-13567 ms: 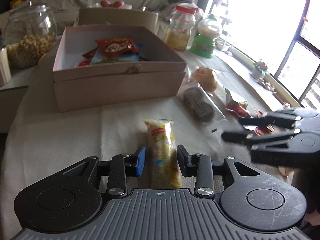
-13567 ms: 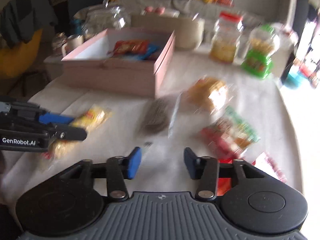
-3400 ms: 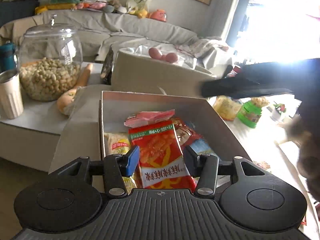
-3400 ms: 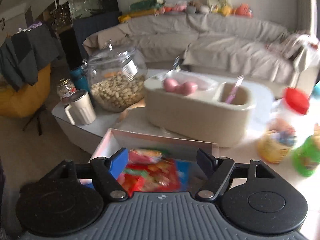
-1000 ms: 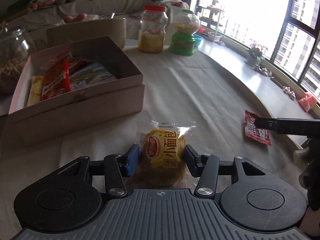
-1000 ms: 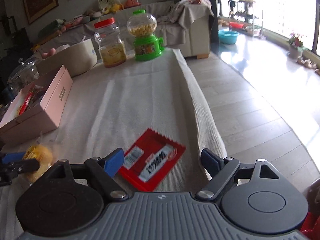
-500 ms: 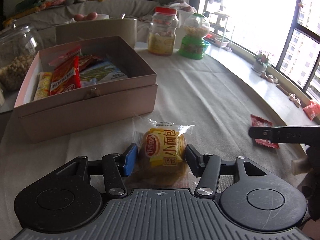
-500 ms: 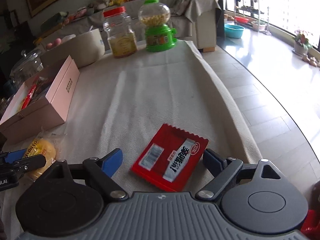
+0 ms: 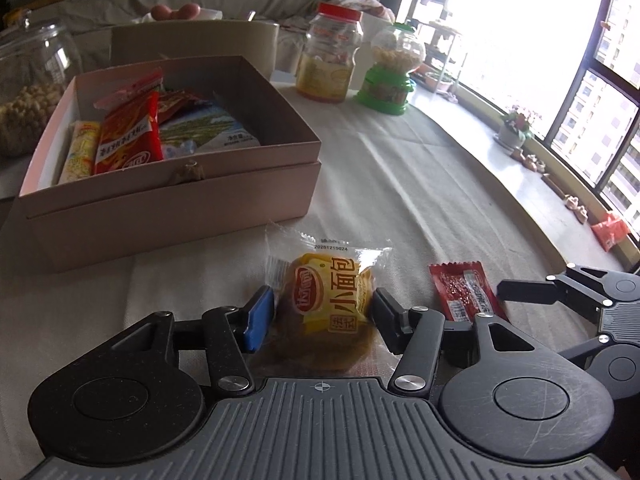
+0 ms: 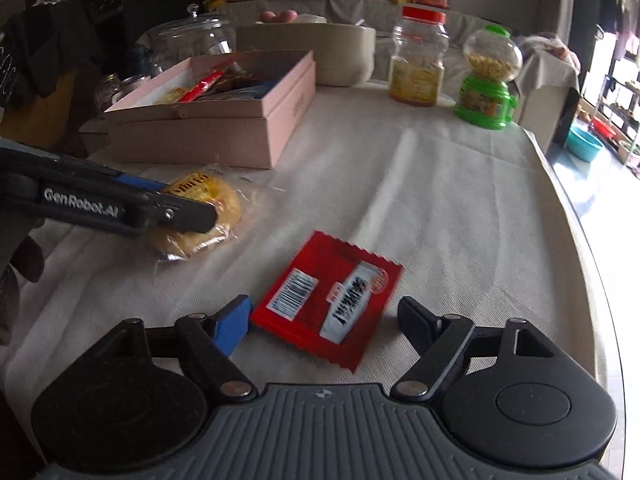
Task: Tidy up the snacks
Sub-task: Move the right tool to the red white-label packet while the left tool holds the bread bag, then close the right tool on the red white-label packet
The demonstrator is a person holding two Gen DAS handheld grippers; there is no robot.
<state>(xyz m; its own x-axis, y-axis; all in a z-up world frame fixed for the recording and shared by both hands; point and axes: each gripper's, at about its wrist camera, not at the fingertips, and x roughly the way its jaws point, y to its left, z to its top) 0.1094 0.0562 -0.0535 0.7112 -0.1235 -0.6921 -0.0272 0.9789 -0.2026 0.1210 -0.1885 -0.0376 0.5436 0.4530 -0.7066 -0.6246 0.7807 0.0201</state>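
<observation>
The soft, light yellow bun in its slippery clear wrapper [image 9: 326, 304] sits between the left gripper's [image 9: 323, 318] opening jaws, best pinched gently across its middle, while the right gripper's [image 10: 325, 322] jaws close, not yet touching, around the flat, crinkly red foil sachet [image 10: 328, 298].

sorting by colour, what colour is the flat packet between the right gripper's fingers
Red, with a white barcode label and a white strip; the flat packet shows best in the right wrist view.

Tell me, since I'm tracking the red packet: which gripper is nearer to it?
Right. The right gripper straddles the red packet, jaws closing, not yet touching; the left gripper is beside it around the bread bun.
</observation>
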